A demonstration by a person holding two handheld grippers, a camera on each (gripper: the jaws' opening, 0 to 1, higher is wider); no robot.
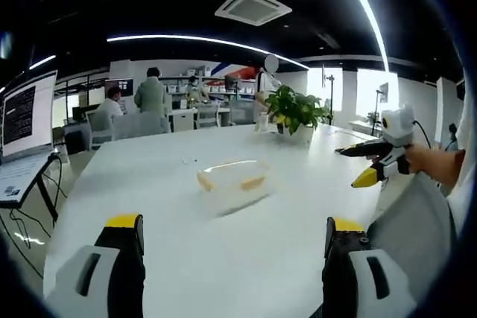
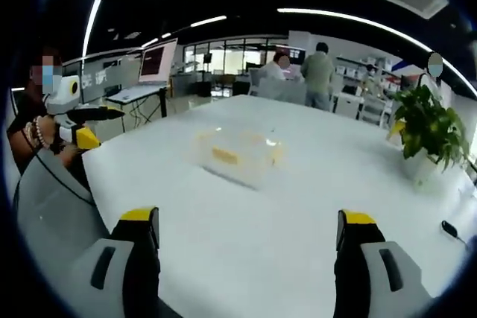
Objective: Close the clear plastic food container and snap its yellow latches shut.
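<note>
**Both grippers held wide, container alone at mid-table**

Left gripper view: the left gripper (image 1: pixel 235 240) has its yellow-tipped jaws set wide apart over the white table (image 1: pixel 186 258), holding nothing. The clear plastic food container (image 1: pixel 232 182) sits on the table well ahead of the jaws, roughly centred between them, with its yellow latches (image 1: pixel 206 180) showing at the sides. The right gripper (image 1: pixel 375 163) enters from the right, held in a person's hand (image 1: pixel 432 163) above the table edge. A potted plant (image 1: pixel 297 113) stands farther back, and a laptop (image 1: pixel 26 128) sits on a stand at the left.

Right gripper view: the right gripper (image 2: pixel 248 237) likewise has its jaws spread and empty. The container (image 2: pixel 238 154) lies ahead on the table (image 2: pixel 246 258), near neither jaw. The left gripper (image 2: pixel 74 126) appears at the left. The plant (image 2: pixel 426 132) stands at the right.
</note>
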